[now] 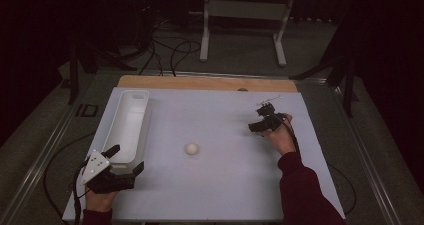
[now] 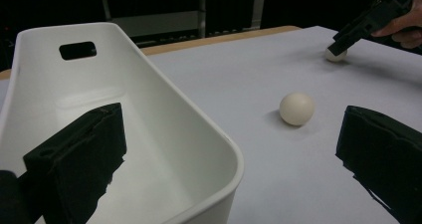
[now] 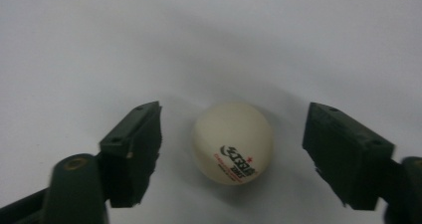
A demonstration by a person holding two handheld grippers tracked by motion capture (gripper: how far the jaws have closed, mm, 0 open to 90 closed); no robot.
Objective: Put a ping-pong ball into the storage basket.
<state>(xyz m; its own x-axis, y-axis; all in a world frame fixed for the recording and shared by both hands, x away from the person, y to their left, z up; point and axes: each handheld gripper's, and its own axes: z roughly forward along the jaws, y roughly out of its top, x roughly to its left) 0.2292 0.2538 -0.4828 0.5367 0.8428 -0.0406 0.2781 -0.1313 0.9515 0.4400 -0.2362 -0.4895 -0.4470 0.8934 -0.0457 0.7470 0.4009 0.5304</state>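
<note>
A white ping-pong ball with a printed logo lies on the white table sheet between the jaws of my right gripper. Gaps show on both sides of it, so the pads are off it and the gripper is open. In the high view this gripper is at the right of the table, pointing down and left. A second white ball rests in the middle of the sheet. My left gripper stands open at the near end of a long white bin, one jaw inside it and one outside.
The bin runs along the sheet's left side, and nothing shows inside it but my left jaw. The white sheet covers most of a wooden tabletop. A white metal stand and cables lie on the floor beyond the far edge.
</note>
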